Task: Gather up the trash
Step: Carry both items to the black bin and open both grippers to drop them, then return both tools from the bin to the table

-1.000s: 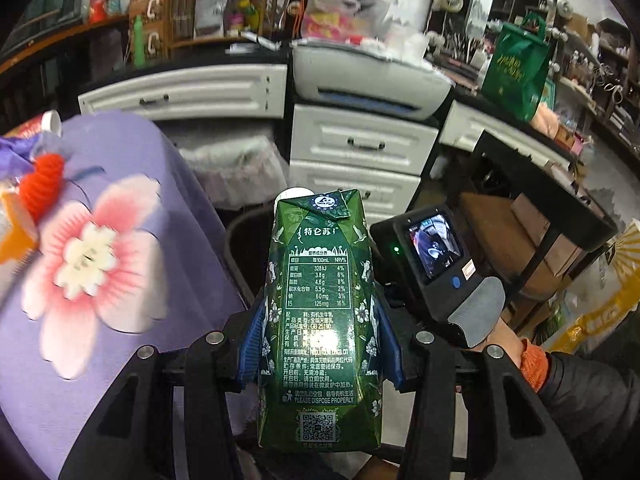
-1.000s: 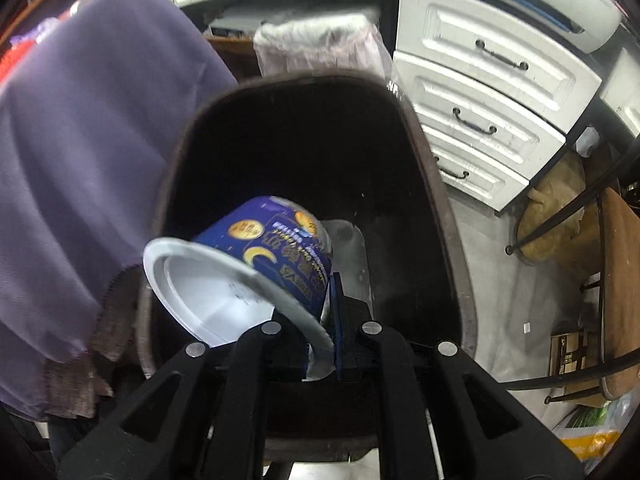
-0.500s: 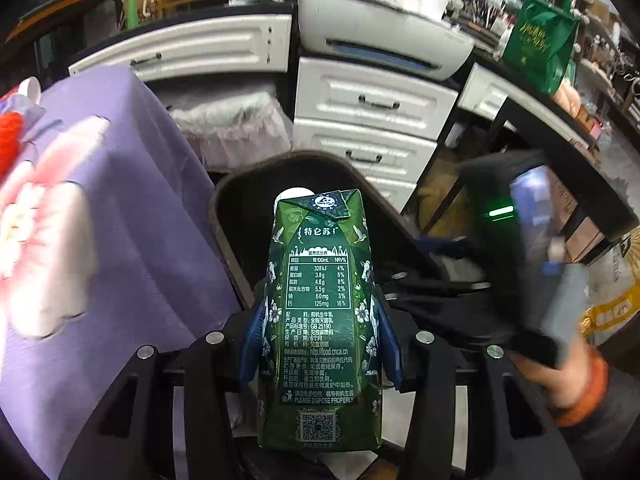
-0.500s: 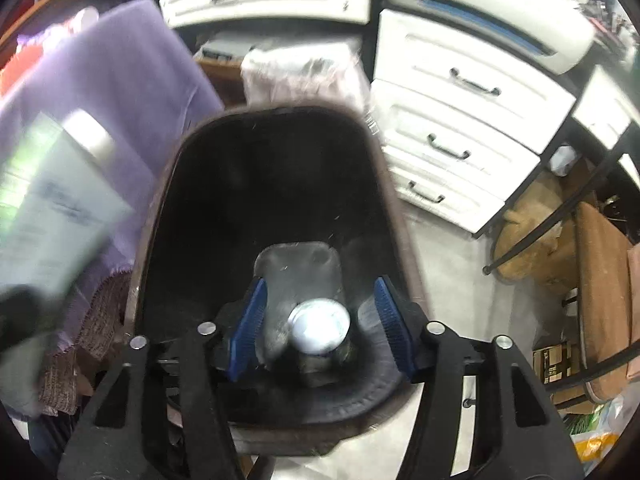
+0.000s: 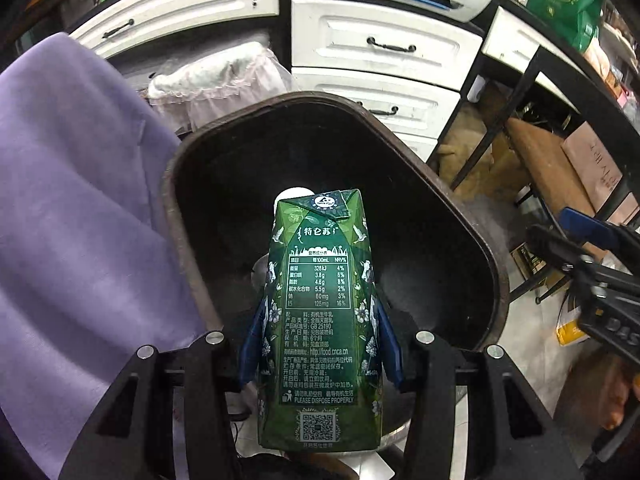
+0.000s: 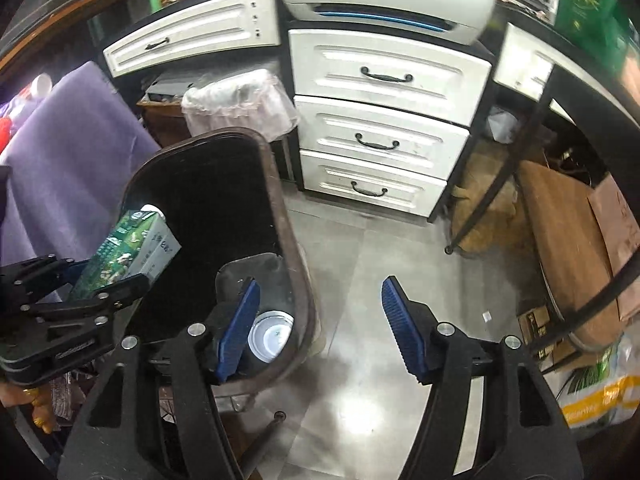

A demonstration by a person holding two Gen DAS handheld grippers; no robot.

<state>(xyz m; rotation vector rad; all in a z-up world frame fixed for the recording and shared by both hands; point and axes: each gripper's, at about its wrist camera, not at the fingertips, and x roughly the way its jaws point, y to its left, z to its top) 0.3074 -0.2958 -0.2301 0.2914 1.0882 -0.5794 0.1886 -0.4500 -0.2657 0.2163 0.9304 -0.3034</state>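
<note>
Left gripper: we are clenching its blue pads on the sides of the green milk carton, low on the body, so that the carton is standing up along the fingers with its white cap at the far end.
Milk carton: we are holding it directly over the open mouth of the dark bin; judging from that, we are lining it up so that letting go sends it straight in.
Right gripper: we are carrying it with its fingers spread wide and nothing between them, hanging over the bin's right rim and the grey floor; it is looking free for the next piece of trash.
Bin contents: a white-lined cup is lying at the bottom of the bin, seen just past the right gripper's left pad, so part of the collecting is looking done.
Purple cloth: it is draping down just beside the bin's left rim, so we are keeping the carton centred rather than near that edge.
Lined basket: it is standing behind the bin.
White drawers: they are standing farthest back, well apart from both grippers.
</note>
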